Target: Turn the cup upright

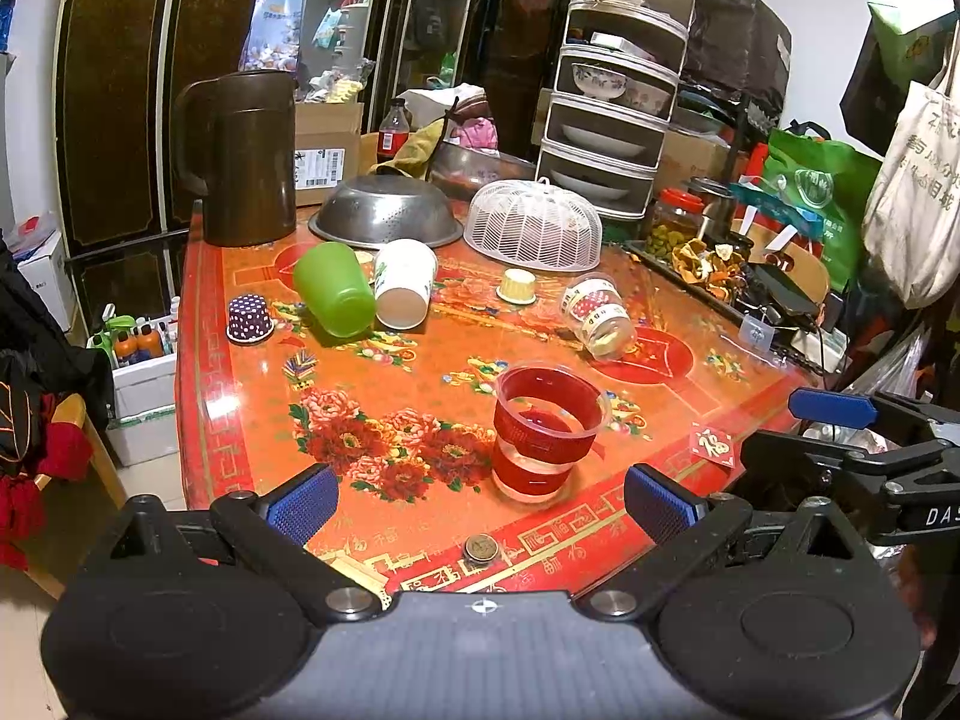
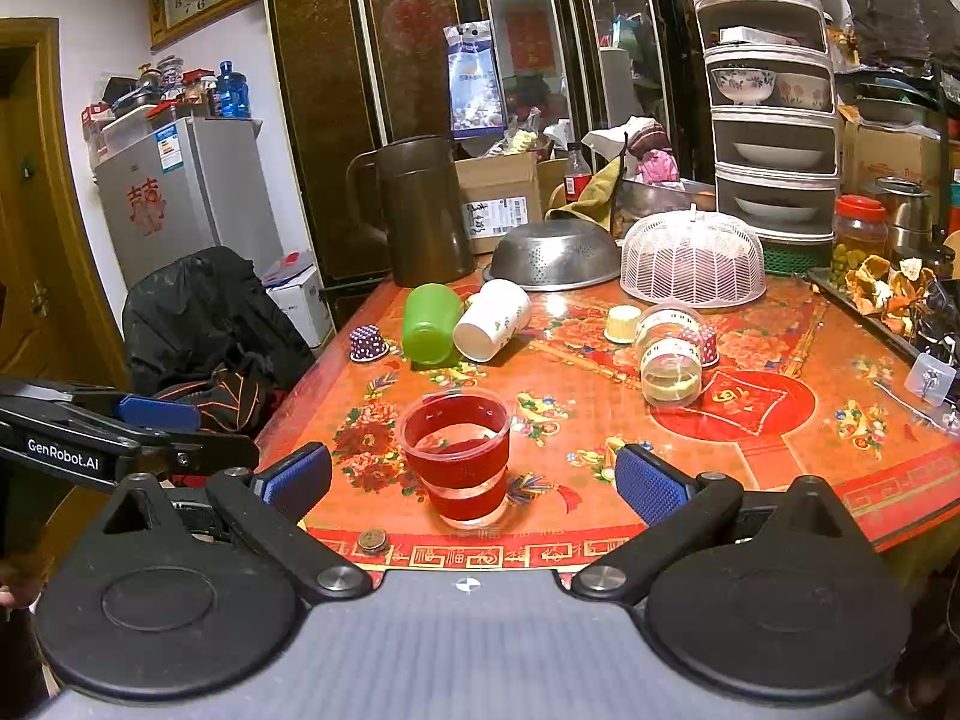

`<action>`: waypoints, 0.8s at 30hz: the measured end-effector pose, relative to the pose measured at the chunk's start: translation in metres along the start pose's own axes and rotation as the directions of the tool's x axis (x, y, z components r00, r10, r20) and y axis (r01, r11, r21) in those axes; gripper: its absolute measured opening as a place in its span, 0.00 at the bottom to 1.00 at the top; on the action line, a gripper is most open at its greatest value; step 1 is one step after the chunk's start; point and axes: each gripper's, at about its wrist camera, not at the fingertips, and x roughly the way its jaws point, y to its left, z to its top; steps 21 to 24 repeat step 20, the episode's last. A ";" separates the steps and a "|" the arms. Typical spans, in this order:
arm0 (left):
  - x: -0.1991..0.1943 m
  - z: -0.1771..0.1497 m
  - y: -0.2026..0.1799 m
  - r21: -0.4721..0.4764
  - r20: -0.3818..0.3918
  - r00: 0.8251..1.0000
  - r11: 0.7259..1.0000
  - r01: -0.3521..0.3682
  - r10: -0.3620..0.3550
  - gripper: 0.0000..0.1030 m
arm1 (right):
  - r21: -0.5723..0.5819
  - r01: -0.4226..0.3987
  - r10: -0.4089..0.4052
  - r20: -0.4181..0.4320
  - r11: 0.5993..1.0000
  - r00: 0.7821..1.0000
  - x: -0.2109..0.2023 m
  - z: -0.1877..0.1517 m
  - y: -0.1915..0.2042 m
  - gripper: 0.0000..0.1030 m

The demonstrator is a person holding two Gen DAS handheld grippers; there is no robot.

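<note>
A clear plastic cup with a red band (image 1: 543, 432) stands upright near the table's front edge; it also shows in the right wrist view (image 2: 459, 456). A green cup (image 1: 333, 288) (image 2: 429, 324) and a white paper cup (image 1: 405, 283) (image 2: 492, 327) lie on their sides side by side further back. A clear jar-like cup (image 1: 600, 315) (image 2: 669, 354) lies on its side to the right. My left gripper (image 1: 480, 504) is open and empty, just in front of the red-banded cup. My right gripper (image 2: 474, 480) is open and empty, its fingers either side of that cup.
Small upside-down cups, purple dotted (image 1: 249, 318) (image 2: 367, 343) and cream (image 1: 518, 286) (image 2: 622, 324). A coin (image 1: 480, 547) at the front edge. Brown jug (image 1: 249, 159), steel colander (image 1: 387, 210), white mesh cover (image 1: 534, 225) at the back. Cluttered tray (image 1: 720, 264) at right.
</note>
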 end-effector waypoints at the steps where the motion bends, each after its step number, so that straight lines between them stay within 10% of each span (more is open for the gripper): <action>1: 0.000 0.000 0.000 0.001 0.000 1.000 1.000 0.001 -0.001 0.99 | 0.000 0.000 0.000 0.000 1.000 1.000 0.000 0.000 0.000 0.99; 24: -0.003 0.000 -0.005 0.042 0.050 0.998 0.998 -0.038 0.036 0.99 | 0.007 -0.006 0.006 -0.003 1.000 1.000 0.003 -0.004 0.000 0.99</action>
